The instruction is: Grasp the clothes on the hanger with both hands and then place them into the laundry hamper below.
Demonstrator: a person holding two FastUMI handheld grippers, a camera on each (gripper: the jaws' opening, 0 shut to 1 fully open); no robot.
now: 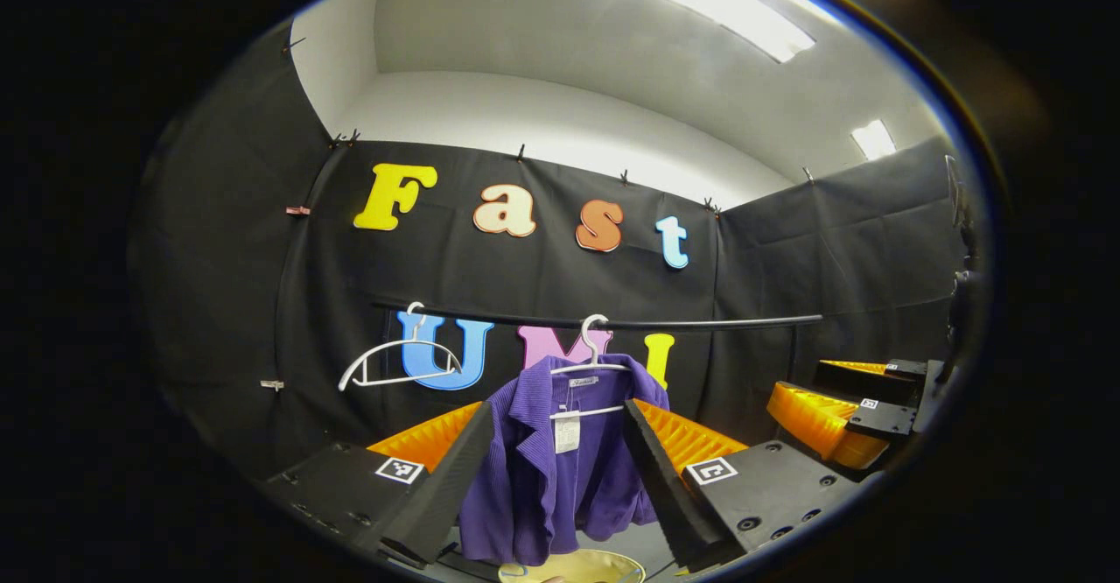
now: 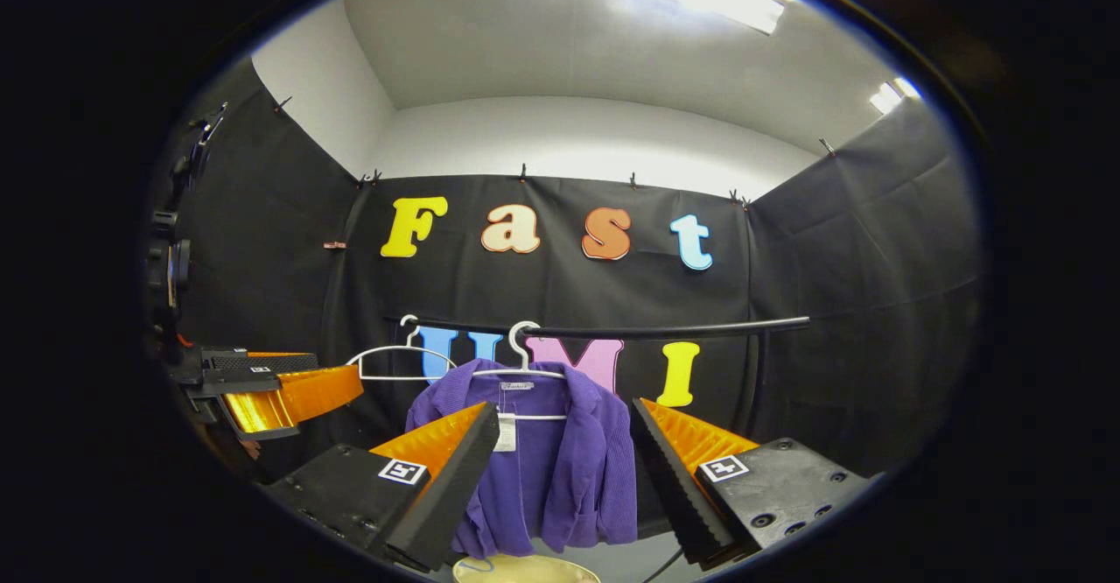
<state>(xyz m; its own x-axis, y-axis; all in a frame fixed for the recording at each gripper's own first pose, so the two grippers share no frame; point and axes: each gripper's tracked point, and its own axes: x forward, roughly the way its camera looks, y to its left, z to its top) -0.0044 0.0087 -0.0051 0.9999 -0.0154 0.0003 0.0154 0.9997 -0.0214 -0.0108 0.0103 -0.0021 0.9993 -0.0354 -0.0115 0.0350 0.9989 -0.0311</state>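
A purple jacket (image 1: 534,469) (image 2: 560,465) hangs open-fronted on a white hanger (image 1: 595,364) (image 2: 523,371) hooked over a black rail (image 1: 700,324) (image 2: 665,331). Below it, the pale rim of the laundry hamper (image 1: 573,568) (image 2: 525,571) shows at the bottom edge. My left gripper (image 1: 556,410) is open, and the jacket appears in the gap between its fingers, farther off. My right gripper (image 2: 564,408) is open too and frames the jacket the same way. Each gripper also appears in the other's view: the right gripper (image 1: 840,417) at the right, the left gripper (image 2: 271,390) at the left.
An empty white hanger (image 1: 398,364) (image 2: 394,360) hangs on the same rail, left of the jacket. A white tag (image 1: 566,431) dangles inside the jacket's front. Black cloth walls close the booth behind and on both sides.
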